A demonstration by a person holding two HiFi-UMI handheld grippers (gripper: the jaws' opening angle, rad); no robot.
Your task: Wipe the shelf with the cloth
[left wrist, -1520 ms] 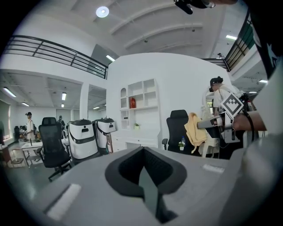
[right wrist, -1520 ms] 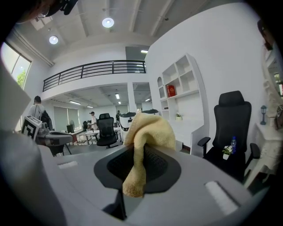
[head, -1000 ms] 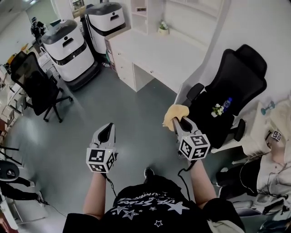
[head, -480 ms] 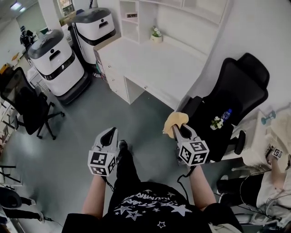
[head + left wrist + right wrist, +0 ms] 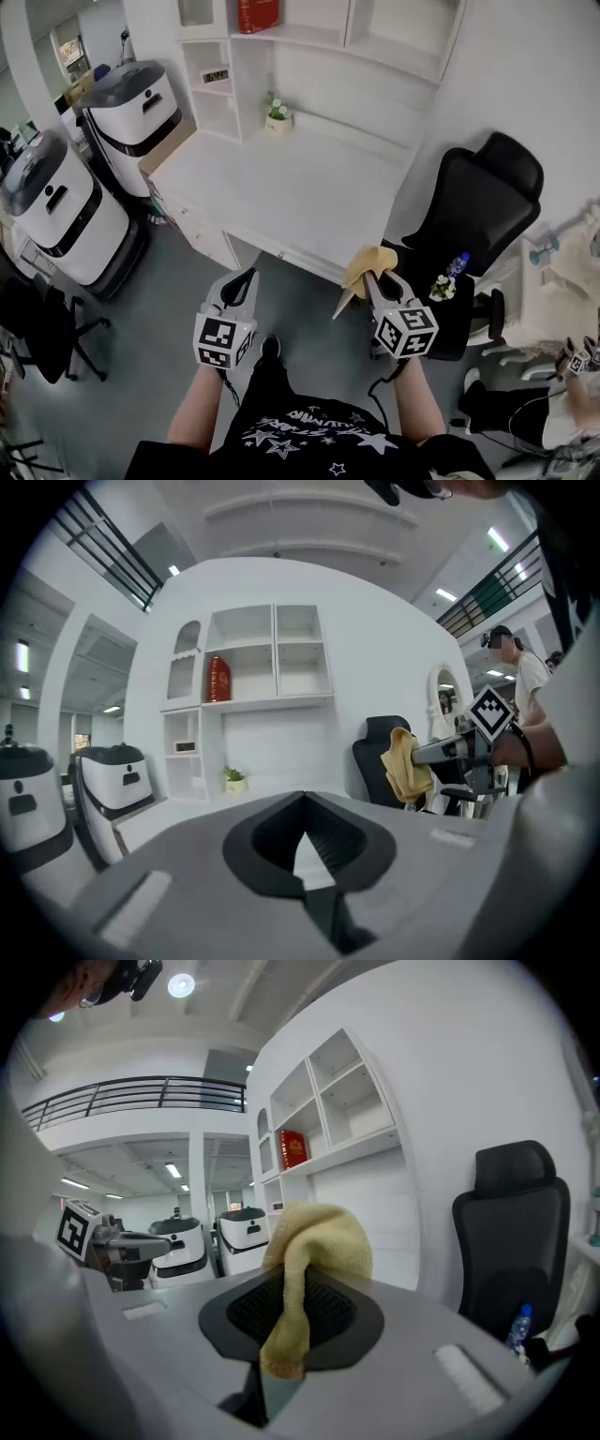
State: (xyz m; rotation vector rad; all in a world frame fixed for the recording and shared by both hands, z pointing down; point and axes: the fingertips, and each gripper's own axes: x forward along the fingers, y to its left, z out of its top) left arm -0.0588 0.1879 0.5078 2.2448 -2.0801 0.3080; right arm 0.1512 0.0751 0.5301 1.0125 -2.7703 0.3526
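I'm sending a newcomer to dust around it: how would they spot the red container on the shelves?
Find the white desk against the wall; shelves rise above it. The red container stands upright at the left end of one open compartment, the only red thing among white, mostly bare compartments.

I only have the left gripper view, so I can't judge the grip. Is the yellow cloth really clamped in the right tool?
Observer: Yes. The right gripper view shows the right tool shut on the cloth, with one end hanging down between its jaws.
Operator: Is anything sitting on the chair seat? I only see its backrest.
Observer: The head view shows a bottle with a blue cap and a small flower sprig resting on the black chair.
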